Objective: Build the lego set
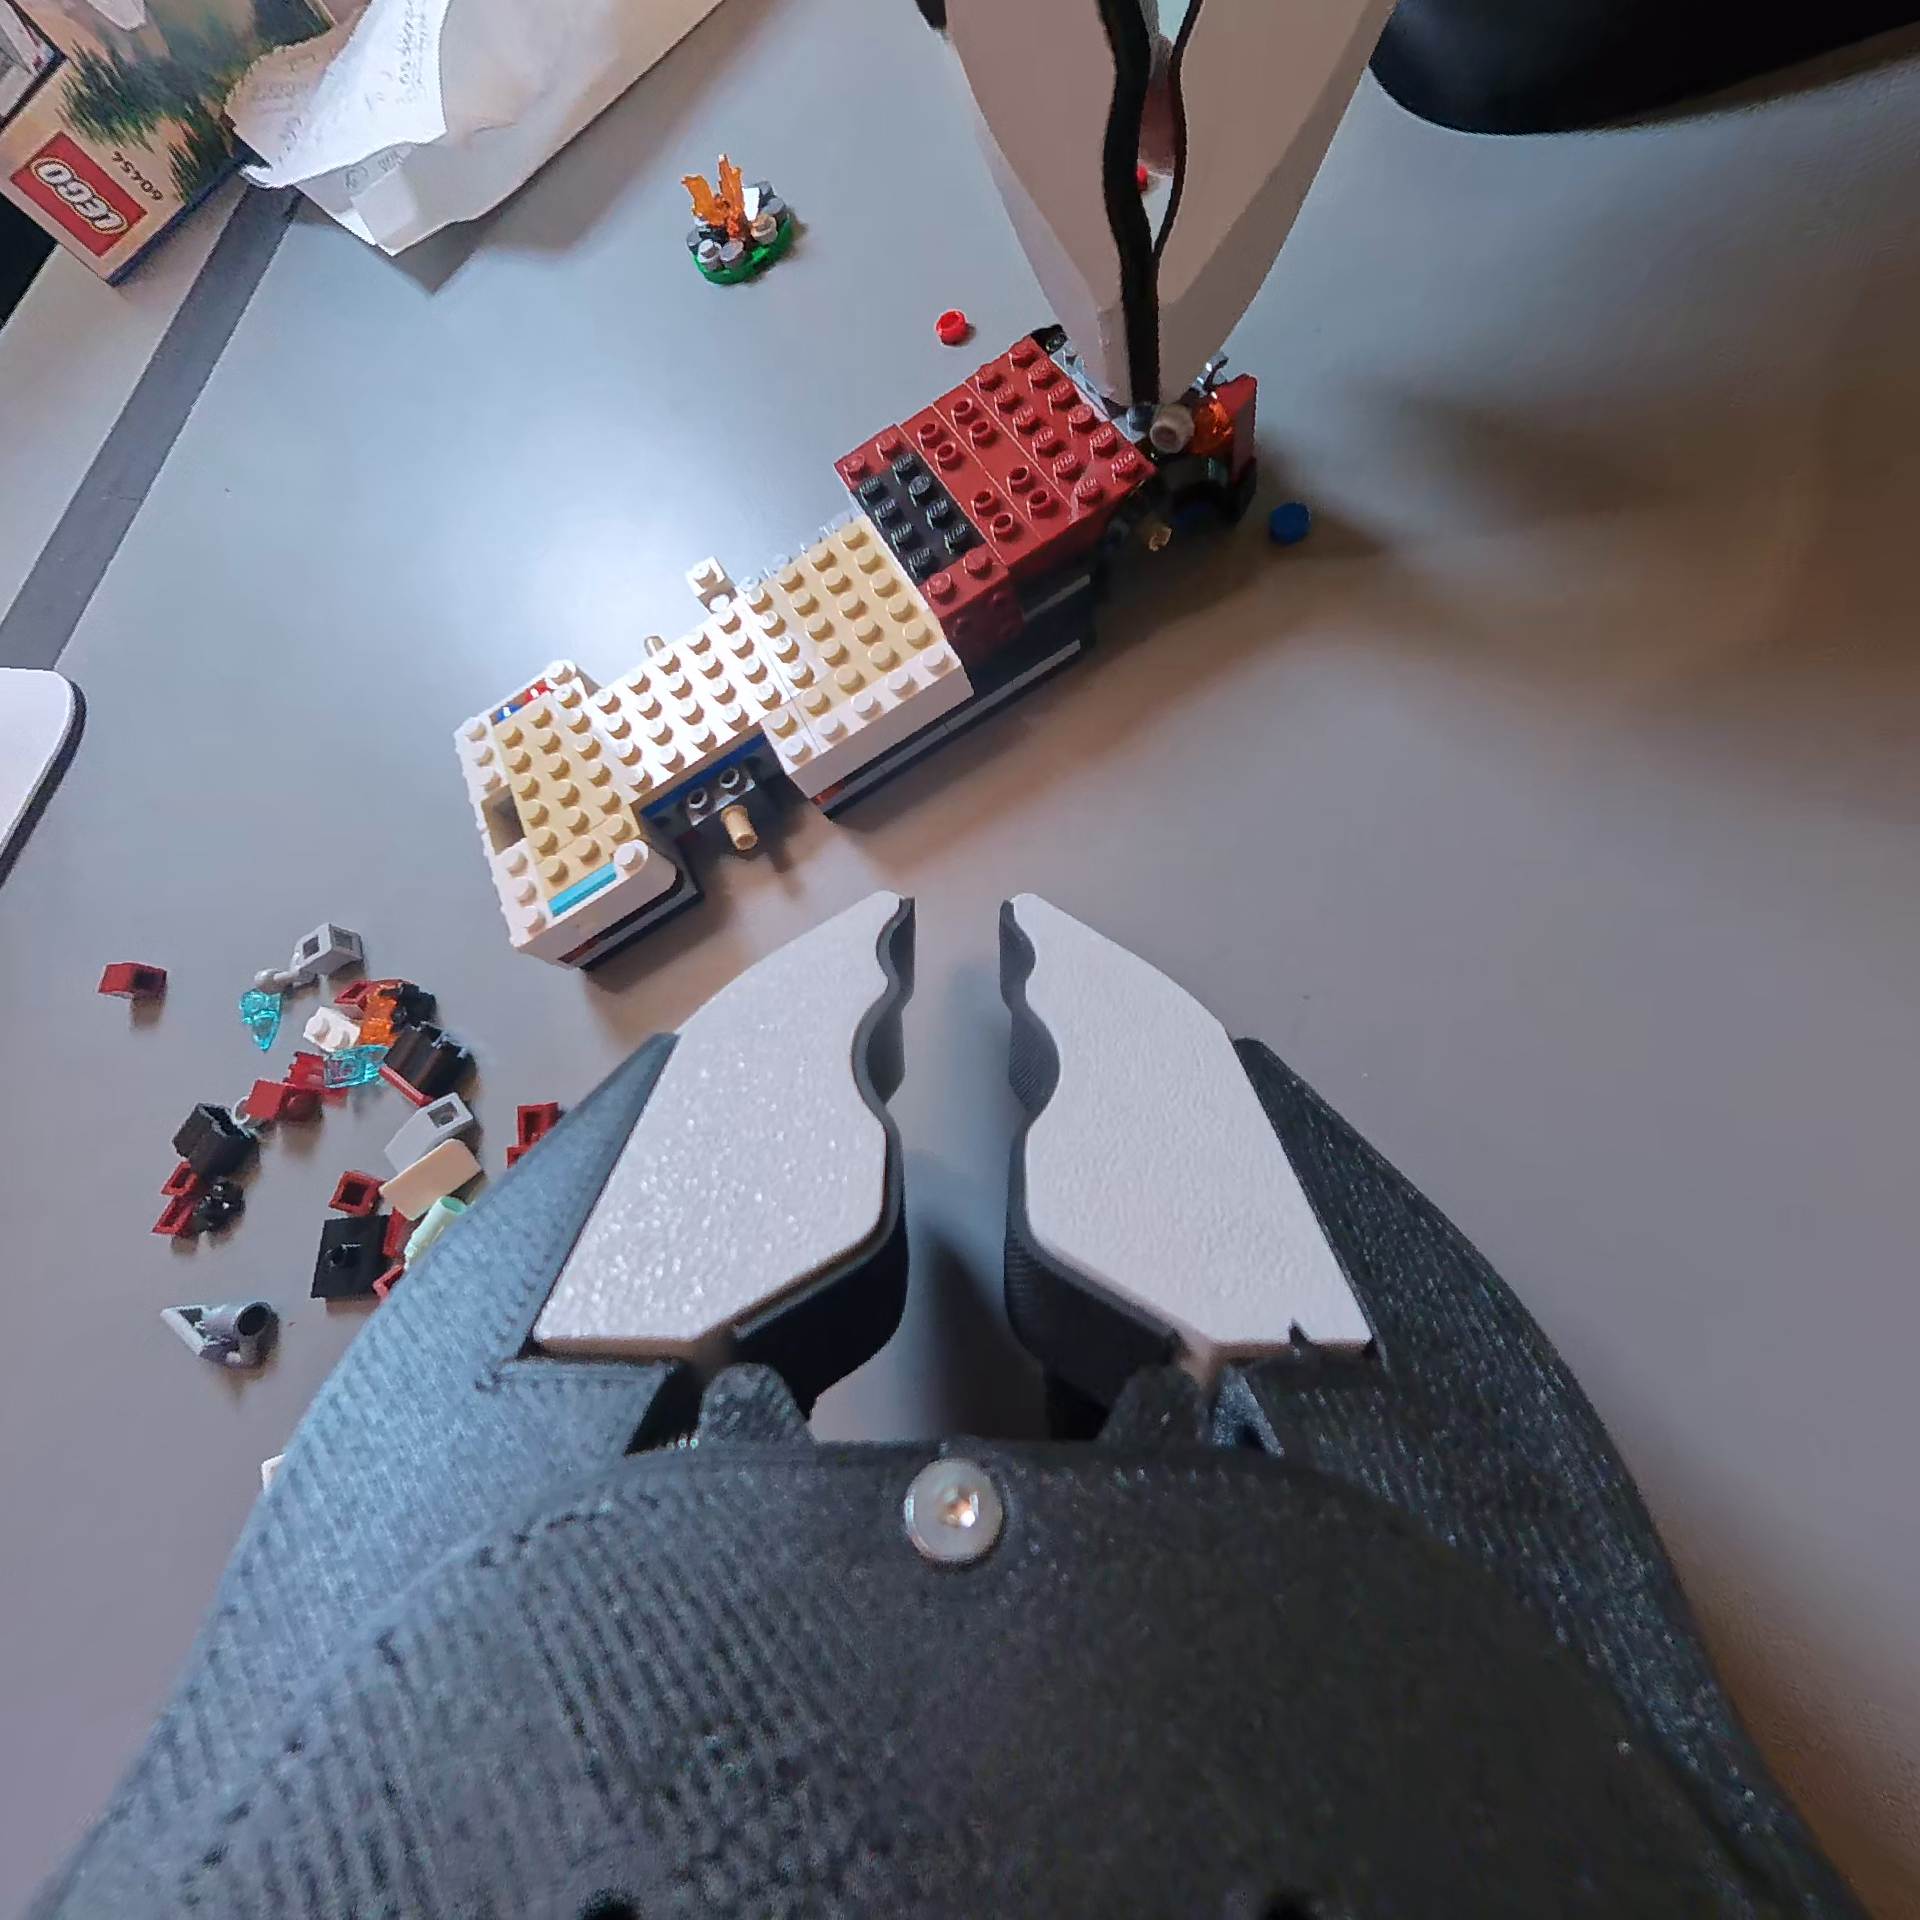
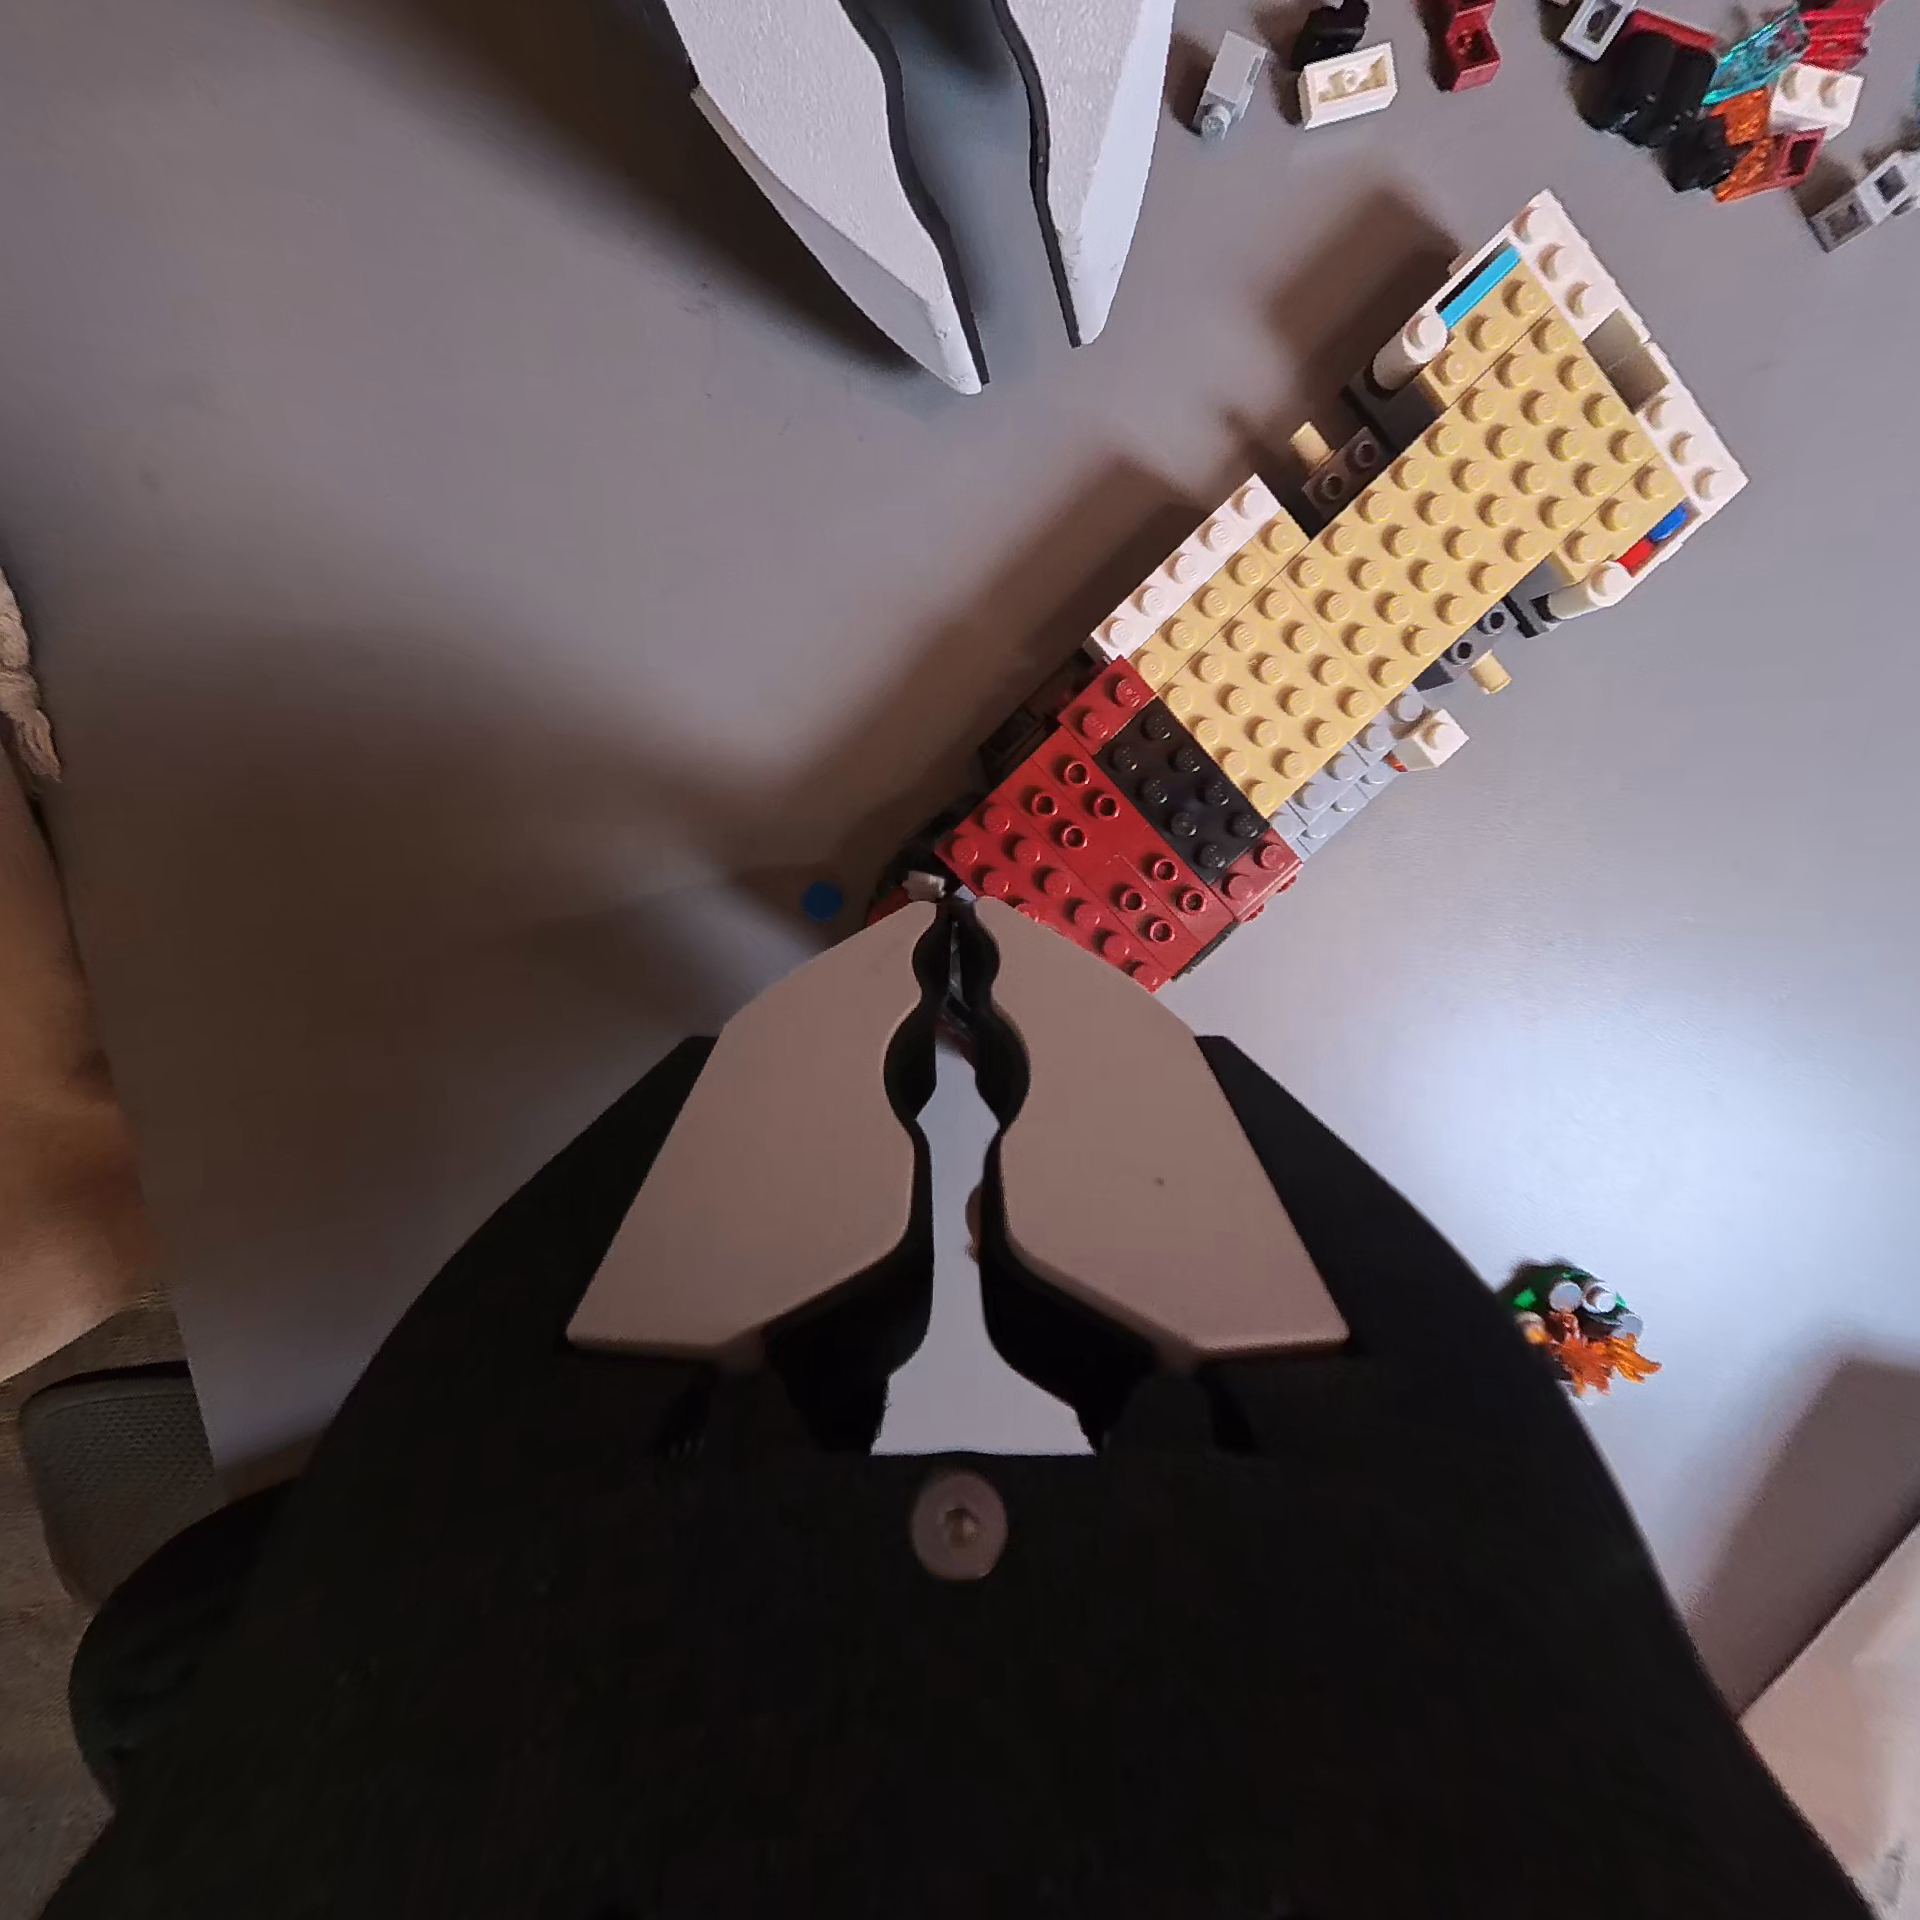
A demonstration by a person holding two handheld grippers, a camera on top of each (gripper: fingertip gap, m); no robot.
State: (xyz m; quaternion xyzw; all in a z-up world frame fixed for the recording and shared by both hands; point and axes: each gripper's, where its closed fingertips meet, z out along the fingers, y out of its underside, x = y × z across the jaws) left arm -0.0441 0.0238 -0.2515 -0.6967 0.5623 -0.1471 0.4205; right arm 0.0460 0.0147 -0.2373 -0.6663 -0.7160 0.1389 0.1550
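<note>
The long lego model (image 1: 831, 623) lies on the grey table, with white and tan plates at one end and dark red and black plates at the other; it also shows in the right wrist view (image 2: 1351, 623). My right gripper (image 2: 951, 912) is shut, its tips down at the model's dark red end beside a small grey-white piece (image 1: 1172, 428). I cannot tell whether anything is pinched between the pads. It shows from above in the left wrist view (image 1: 1138, 400). My left gripper (image 1: 956, 914) is open and empty above bare table, short of the model's white end, and shows in the right wrist view (image 2: 1023, 364).
Loose small pieces (image 1: 343, 1091) lie left of my left gripper. A small campfire build (image 1: 740, 223) stands beyond the model. A red round stud (image 1: 952, 326) and a blue one (image 1: 1288, 522) lie near the red end. The set's box (image 1: 114, 135) and papers (image 1: 436, 104) sit far left. There is about 10 cm between the tips of the two grippers.
</note>
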